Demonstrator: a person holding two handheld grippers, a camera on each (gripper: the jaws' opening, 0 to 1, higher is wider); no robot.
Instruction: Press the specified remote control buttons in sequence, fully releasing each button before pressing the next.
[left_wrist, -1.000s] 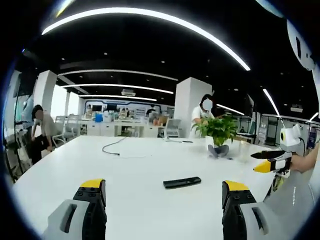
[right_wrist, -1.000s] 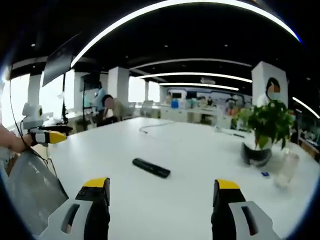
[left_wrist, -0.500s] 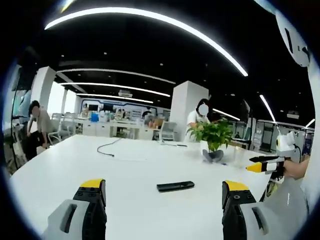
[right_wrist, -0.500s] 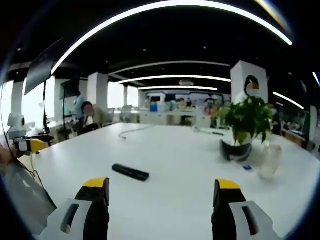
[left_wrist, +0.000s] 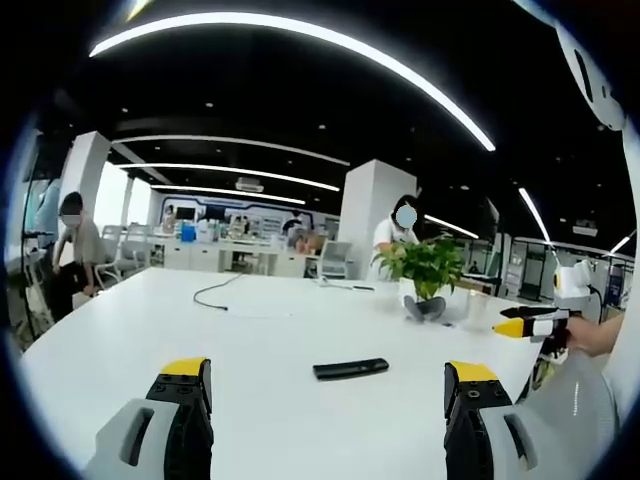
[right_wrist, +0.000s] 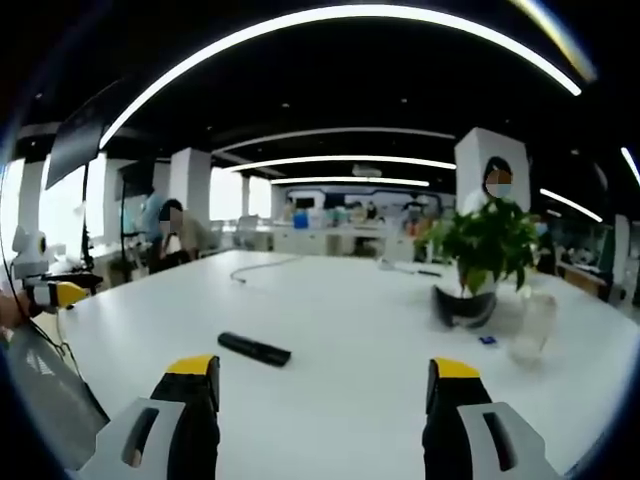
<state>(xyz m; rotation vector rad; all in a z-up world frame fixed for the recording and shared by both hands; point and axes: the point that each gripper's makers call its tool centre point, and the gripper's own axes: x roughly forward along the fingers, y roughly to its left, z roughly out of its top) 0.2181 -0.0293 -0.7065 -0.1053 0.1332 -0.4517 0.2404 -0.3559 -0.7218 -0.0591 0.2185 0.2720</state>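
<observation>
While both grippers hover short of remote (left_wrist: 350, 369), jaws wide, empty: left gripper (left_wrist: 330, 400), right gripper (right_wrist: 318, 400). Risk: wide jaw tip strikes neighbouring button; remote skids across table (left_wrist: 250, 340) toward plant (right_wrist: 480, 250).

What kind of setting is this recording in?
Most likely an open-plan office: a long white table holding a remote control and potted plant, desks and chairs behind, people nearby, strip ceiling lights.

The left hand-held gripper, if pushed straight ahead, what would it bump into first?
Probably the black remote lying on the white table, roughly between the left hand-held gripper's open jaws; depth is unclear, so it might pass above it.
</observation>
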